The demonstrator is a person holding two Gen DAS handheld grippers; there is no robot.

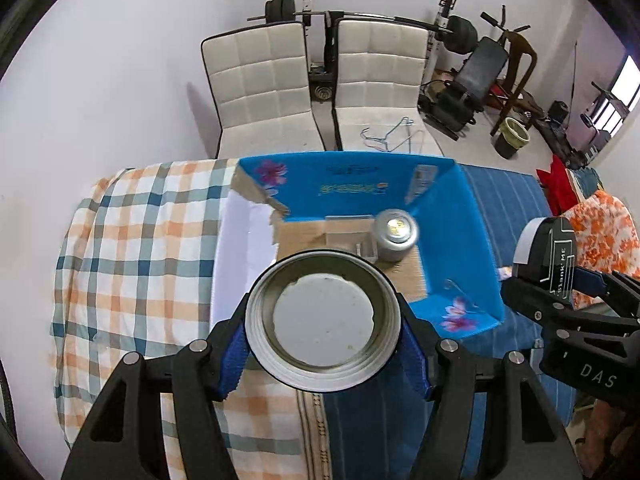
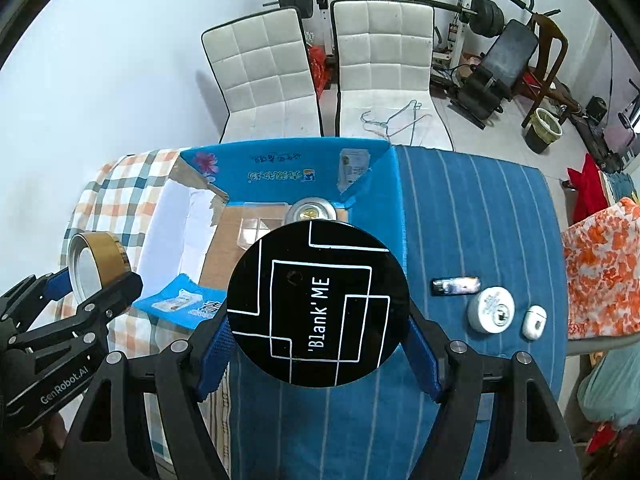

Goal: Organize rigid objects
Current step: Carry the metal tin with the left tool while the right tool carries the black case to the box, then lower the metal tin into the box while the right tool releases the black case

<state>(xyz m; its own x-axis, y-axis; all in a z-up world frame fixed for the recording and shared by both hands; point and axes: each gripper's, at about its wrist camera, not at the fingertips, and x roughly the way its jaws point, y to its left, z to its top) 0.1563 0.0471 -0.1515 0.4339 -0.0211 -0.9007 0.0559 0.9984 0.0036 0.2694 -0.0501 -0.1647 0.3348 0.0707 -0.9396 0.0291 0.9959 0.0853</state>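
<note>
Blue box (image 1: 460, 240), one can (image 1: 396, 236), two gripped tins (image 2: 318, 304).

Open box (image 2: 384, 168) on the table, two chairs (image 2: 384, 52) behind it. Inside, a can (image 1: 396, 234) near the far right corner. Right of the box, lighter (image 2: 456, 285), round tin (image 2: 491, 309) and earbud case (image 2: 534, 322) in a row.

We see the right gripper (image 2: 318, 316) clamped on a round black case (image 2: 318, 304) lettered 'Blank'ME, held in front of the blue cardboard box (image 2: 280, 168). At far left the left gripper (image 2: 86, 276) grips a gold-rimmed tin (image 2: 96, 260). A lighter (image 2: 456, 285), a white round tin (image 2: 491, 309) and an earbud case (image 2: 534, 322) lie on the blue striped cloth (image 2: 480, 220)
</note>
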